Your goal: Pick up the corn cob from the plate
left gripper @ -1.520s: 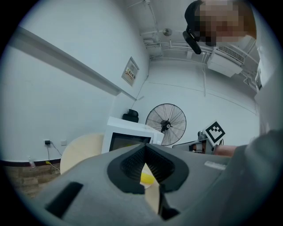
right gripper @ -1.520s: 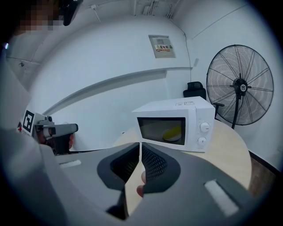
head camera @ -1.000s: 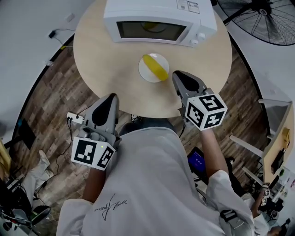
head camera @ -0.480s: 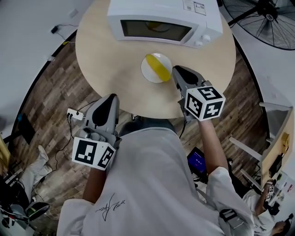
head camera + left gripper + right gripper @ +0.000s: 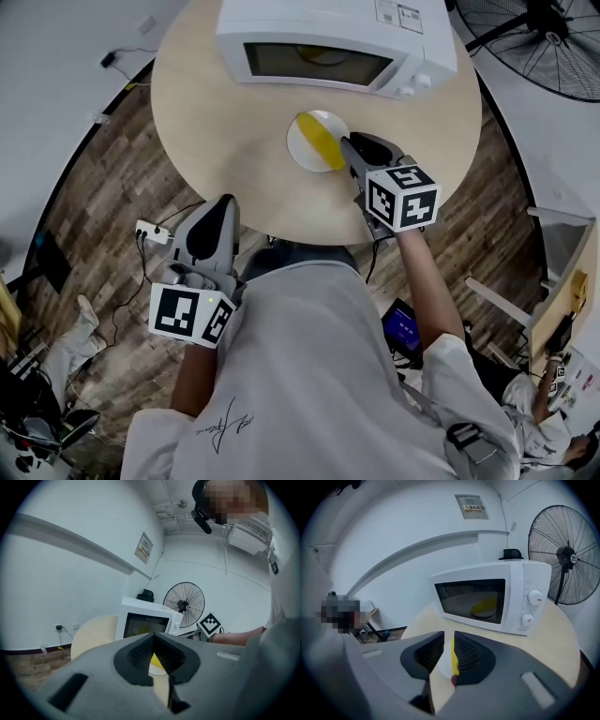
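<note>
Aimed at the corn cob [image 5: 319, 141] with the right gripper [image 5: 349, 146], over the near right part of the table [image 5: 216, 103]. Resting on the white plate [image 5: 296, 150] about the middle of the table, just before the microwave [image 5: 328, 33] at the far edge. Lying slanted: far end toward the microwave, near end pointing at the right gripper's tips, close to touching. Long axis so nearly in line with the jaws; in the right gripper view only a thin yellow strip through their gap. Jaws a little apart, just been opening, nothing between the pads yet. Likely next: forward along the cob, then closing across its width. Left gripper [image 5: 222, 202] well apart at the near edge, tips together, holding nothing.
</note>
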